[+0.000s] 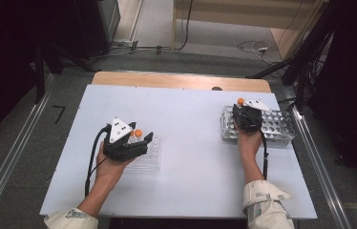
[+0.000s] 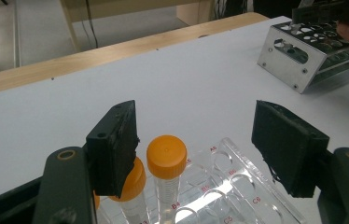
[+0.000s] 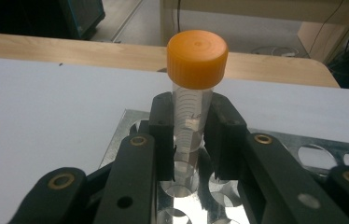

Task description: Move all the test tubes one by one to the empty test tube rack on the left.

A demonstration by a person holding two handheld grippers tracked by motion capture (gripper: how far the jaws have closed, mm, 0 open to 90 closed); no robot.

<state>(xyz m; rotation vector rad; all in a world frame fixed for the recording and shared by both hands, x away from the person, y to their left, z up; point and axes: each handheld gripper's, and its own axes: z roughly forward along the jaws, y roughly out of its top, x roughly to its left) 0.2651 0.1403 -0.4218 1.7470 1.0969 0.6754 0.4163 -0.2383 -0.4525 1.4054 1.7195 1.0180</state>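
Note:
A clear tube with an orange cap (image 3: 196,60) stands upright between the pads of my right gripper (image 3: 192,135), which is shut on it just below the cap, over a hole of the metal tube rack (image 3: 125,133). In the high view the right gripper (image 1: 241,109) sits at the near left corner of that metal rack (image 1: 279,125), the orange cap (image 1: 240,101) showing above it. My left gripper (image 2: 196,135) stands open above a clear plastic rack (image 2: 238,186). Two orange-capped tubes (image 2: 166,156) stand in that rack, near the left pad. From above, the left gripper (image 1: 141,139) hovers over the clear rack (image 1: 150,160).
Both racks rest on a white table (image 1: 186,114) with a wooden strip (image 1: 181,81) along its far edge. Wide bare tabletop lies between the racks. Metal rails run along both sides of the table, and cables lie on the floor beyond.

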